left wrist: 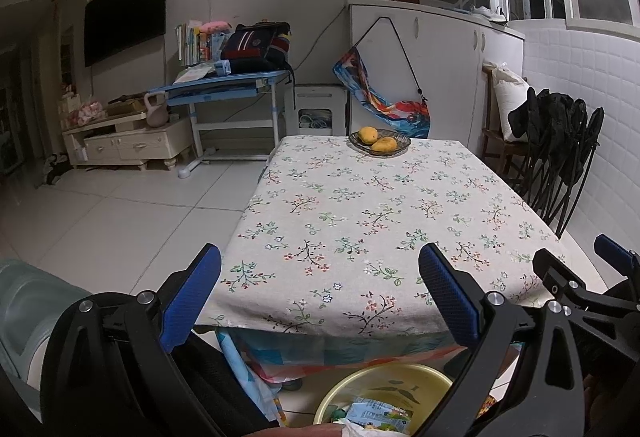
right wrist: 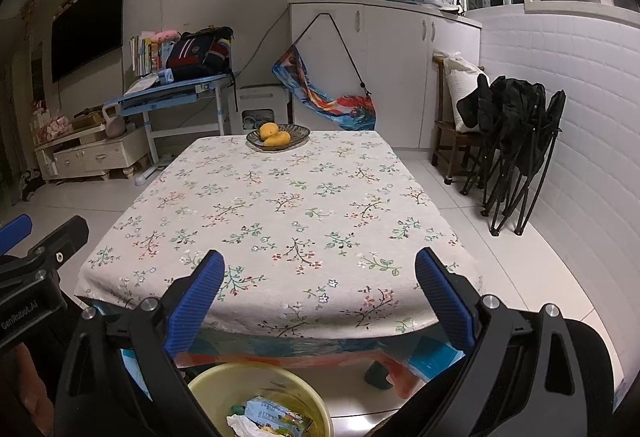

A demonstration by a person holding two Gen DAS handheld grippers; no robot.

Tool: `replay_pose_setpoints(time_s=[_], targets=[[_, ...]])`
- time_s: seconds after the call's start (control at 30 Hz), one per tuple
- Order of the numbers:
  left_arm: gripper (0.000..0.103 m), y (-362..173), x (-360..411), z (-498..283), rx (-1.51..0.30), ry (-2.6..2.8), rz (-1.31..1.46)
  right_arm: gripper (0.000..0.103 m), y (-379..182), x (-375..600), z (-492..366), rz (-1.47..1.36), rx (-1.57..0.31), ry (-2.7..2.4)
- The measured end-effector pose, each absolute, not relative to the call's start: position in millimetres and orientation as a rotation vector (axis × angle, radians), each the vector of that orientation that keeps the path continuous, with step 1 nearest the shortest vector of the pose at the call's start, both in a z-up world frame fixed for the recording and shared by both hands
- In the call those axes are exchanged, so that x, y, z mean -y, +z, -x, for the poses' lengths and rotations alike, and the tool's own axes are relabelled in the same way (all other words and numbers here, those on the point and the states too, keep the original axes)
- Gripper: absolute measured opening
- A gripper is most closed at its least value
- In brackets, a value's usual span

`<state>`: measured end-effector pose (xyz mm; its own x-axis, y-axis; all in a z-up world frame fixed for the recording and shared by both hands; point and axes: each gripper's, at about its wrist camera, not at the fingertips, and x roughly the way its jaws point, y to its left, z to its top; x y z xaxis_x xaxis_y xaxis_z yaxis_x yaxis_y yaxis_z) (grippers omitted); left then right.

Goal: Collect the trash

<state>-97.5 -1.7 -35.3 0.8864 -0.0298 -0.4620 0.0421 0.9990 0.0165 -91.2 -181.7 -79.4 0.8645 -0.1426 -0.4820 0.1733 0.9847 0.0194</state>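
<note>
Blue fingers on both the left gripper (left wrist: pixel 320 293) and right gripper (right wrist: pixel 320 301) gape apart, holding nothing. Trash (right wrist: pixel 272 419) sits in the yellow basin (right wrist: pixel 320 413) below the worktop (right wrist: pixel 280 205). Risk: mistaking the mangoes (right wrist: pixel 274 136) for rubbish, or snagging the tablecloth.

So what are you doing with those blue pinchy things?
A person holds a left gripper and a right gripper over the near edge of the table, both with jaws wide open and holding nothing. They are collecting trash. The yellow basin on the floor below already holds a carton and crumpled paper. On the tablecloth only a dish with yellow fruit can be seen.
</note>
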Motion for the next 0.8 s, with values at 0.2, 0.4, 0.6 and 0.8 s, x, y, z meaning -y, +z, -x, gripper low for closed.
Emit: replay_pose_setpoints(time_s=[0.2, 0.4, 0.6, 0.8], targets=[[0.096, -35.4, 0.8, 98.7, -0.480, -0.037, -0.026, 0.092, -80.9, 181.8, 92.6, -0.053, -0.503, -0.164], [0.096, -36.2, 2.2, 99.4, -0.479, -0.043, -0.038, 0.092, -82.2, 182.9, 93.2, -0.057, -0.507, -0.166], [0.096, -36.1, 4.7, 99.2, -0.479, -0.043, -0.039, 0.092, -82.2, 183.1, 92.9, -0.058, -0.506, -0.164], [0.096, -36.1, 6.1, 98.9, -0.480, -0.044, -0.043, 0.092, -82.1, 182.9, 92.9, -0.055, -0.507, -0.164]])
